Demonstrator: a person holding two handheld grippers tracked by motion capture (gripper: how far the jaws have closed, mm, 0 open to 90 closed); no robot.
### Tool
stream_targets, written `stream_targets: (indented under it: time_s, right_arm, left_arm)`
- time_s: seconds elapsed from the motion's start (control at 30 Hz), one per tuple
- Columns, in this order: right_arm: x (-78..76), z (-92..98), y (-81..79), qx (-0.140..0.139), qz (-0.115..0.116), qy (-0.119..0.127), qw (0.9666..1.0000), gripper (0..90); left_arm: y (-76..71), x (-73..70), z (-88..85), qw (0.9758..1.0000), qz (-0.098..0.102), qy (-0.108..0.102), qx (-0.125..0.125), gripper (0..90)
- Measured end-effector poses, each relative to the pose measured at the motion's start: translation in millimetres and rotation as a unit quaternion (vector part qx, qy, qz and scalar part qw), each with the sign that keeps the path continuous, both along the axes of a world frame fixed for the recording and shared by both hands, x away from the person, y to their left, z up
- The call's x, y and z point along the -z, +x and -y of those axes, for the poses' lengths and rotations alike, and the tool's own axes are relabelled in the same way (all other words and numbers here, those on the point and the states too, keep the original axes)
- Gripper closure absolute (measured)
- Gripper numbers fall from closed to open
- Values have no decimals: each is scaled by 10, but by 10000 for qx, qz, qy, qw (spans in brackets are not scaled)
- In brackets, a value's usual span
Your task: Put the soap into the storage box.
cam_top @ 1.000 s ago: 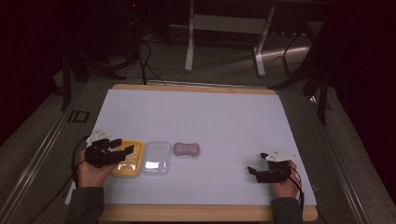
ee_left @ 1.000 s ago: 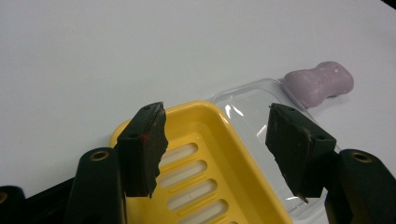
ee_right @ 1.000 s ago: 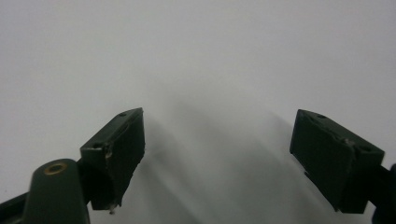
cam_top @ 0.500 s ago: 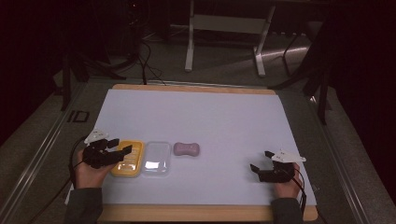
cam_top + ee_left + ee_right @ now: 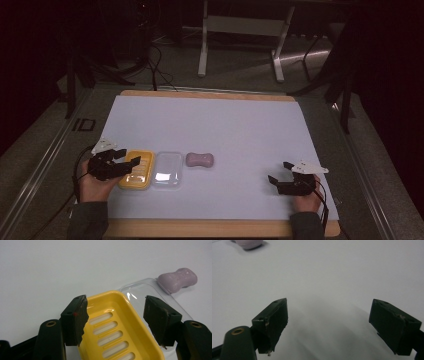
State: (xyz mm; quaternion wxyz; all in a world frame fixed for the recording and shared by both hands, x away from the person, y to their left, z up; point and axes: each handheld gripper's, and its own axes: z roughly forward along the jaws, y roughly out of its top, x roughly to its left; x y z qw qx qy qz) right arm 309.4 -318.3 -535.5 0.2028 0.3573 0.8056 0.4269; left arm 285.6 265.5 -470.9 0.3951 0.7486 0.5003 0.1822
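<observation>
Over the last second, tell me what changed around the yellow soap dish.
The left tool has just been opening its jaws. They now straddle the near end of the yellow soap dish with no pad pressing on it, so the dish looks let go. The dish, the clear lid, the purple soap and the right tool kept their places.

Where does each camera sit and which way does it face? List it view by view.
High view: above the person's side, looking forward and down on the table; both hands, left gripper and right gripper show.
Left gripper view: rides the left gripper, looking along its jaws at the yellow soap dish, clear lid and soap bar.
Right gripper view: rides the right gripper, facing bare table.
Shared: all three show the soap bar.
</observation>
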Motion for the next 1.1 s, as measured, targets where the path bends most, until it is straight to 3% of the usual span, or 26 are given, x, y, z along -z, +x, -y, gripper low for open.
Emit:
stream_targets:
  time_s: [0.1, 0.43, 0.97, 1.0, 1.1]
  right_arm:
    - [1, -9, -5, -11, 27, -42, 10000, 203]
    - [-7, 33, -22, 56, 114, 146, 9998, 187]
    - [-9, 32, -25, 57, 108, 141, 9998, 189]
    - [-9, 32, -26, 65, 112, 143, 9998, 188]
    - [-9, 32, -26, 67, 116, 143, 9998, 189]
  left_arm:
    - [2, -34, -7, 10000, 11, 34, 13, 363]
    - [-20, -140, -6, 9997, 121, -76, 181, 362]
    - [77, -220, 57, 9975, 76, 347, 619, 357]
    - [94, -200, 83, 9960, 69, 451, 764, 357]
    - [115, -181, 121, 9950, 82, 467, 884, 357]
